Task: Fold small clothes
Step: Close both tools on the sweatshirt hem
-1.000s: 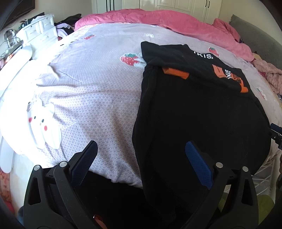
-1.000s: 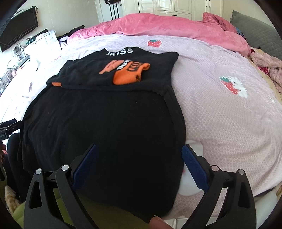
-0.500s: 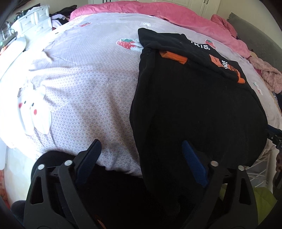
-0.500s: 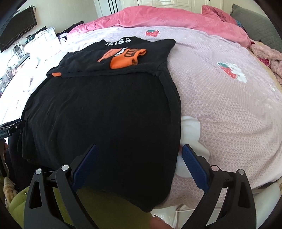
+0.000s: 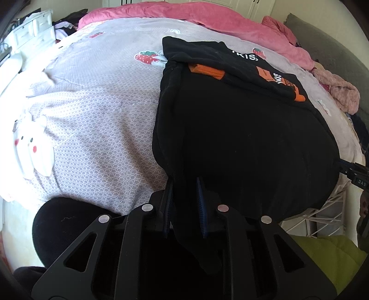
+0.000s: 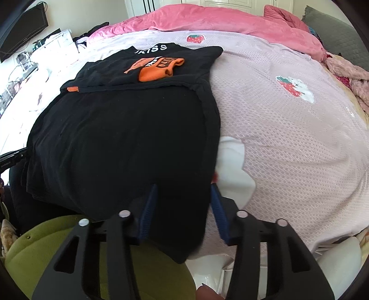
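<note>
1. I hold the left gripper (image 5: 184, 205) at the near left hem corner of the black garment (image 5: 242, 143). Its jaws are closing and stand almost together, with the hem edge running between the blue pads (image 5: 200, 207). I judge the cloth pinched here, or very nearly.

2. I hold the right gripper (image 6: 182, 211) at the near right hem corner. Its jaws are closing but remain partly apart; black cloth lies between them, and I cannot tell whether both pads press on it yet.

3. To do this step well, I let both grippers finish closing before any lift. I confirm each one takes all layers of the hem, not the top layer alone.

4. I would then raise both corners together and level, so the fold line runs straight across the body.

5. The garment lies flat on the bed (image 6: 299, 143), its near hem hanging over the bed edge.

6. Farther off, the top part is already turned down over the body, showing orange cuffs (image 6: 159, 69) and white lettering (image 6: 151, 49).

7. A pink quilt (image 6: 219, 20) lies bunched at the far end, well apart from the garment.
</note>
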`<state>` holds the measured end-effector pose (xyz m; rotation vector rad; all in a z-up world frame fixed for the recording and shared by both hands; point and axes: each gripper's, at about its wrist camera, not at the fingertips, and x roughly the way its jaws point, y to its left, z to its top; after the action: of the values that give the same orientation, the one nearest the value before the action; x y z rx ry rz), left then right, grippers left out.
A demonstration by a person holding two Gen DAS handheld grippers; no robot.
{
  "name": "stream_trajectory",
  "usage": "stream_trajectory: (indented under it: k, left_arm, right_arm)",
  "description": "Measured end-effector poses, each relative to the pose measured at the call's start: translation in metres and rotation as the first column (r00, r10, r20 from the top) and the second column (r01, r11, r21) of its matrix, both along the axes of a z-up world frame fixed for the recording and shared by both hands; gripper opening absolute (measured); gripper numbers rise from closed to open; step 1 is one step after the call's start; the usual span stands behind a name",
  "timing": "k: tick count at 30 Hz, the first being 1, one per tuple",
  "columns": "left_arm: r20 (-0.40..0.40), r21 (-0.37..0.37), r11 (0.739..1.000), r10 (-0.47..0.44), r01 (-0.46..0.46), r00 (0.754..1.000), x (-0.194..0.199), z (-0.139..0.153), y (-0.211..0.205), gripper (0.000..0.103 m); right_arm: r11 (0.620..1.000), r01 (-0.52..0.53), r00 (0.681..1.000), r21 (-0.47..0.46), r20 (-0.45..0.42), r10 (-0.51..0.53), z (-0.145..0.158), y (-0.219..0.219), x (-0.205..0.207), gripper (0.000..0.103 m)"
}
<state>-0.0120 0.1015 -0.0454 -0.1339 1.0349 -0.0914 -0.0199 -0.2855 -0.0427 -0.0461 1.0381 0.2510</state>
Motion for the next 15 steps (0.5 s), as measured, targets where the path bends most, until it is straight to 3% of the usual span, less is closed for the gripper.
stream_trajectory:
  k: [6, 7, 8, 10, 15]
  left_arm:
    - [0.001, 0.018, 1.000, 0.004, -0.004, 1.000, 0.001, -0.005, -0.004, 0.012]
    - [0.006, 0.023, 1.000, 0.004, -0.004, 1.000, 0.000, -0.005, -0.004, 0.004]
    - [0.015, 0.032, 0.999, 0.008, -0.009, 1.000, 0.000, -0.003, -0.005, 0.003]
    - [0.047, 0.058, 0.998, 0.013, -0.016, 0.999, -0.004, 0.005, -0.007, 0.002]
    - [0.106, 0.035, 0.999, 0.033, -0.037, 0.994, -0.008, 0.025, 0.001, 0.002]
  right_arm:
    - [1.000, -0.015, 1.000, -0.010, -0.020, 0.015, -0.013, -0.004, -0.007, 0.037]
    - [1.000, -0.016, 1.000, -0.018, -0.012, 0.015, -0.014, -0.003, -0.008, 0.031]
    - [1.000, -0.012, 1.000, -0.022, -0.007, 0.012, -0.013, -0.003, -0.007, 0.021]
    - [1.000, -0.007, 1.000, -0.020, 0.008, 0.007, -0.006, -0.005, -0.006, 0.011]
    - [1.000, -0.020, 0.997, 0.021, 0.070, 0.018, 0.022, -0.013, -0.001, 0.008]
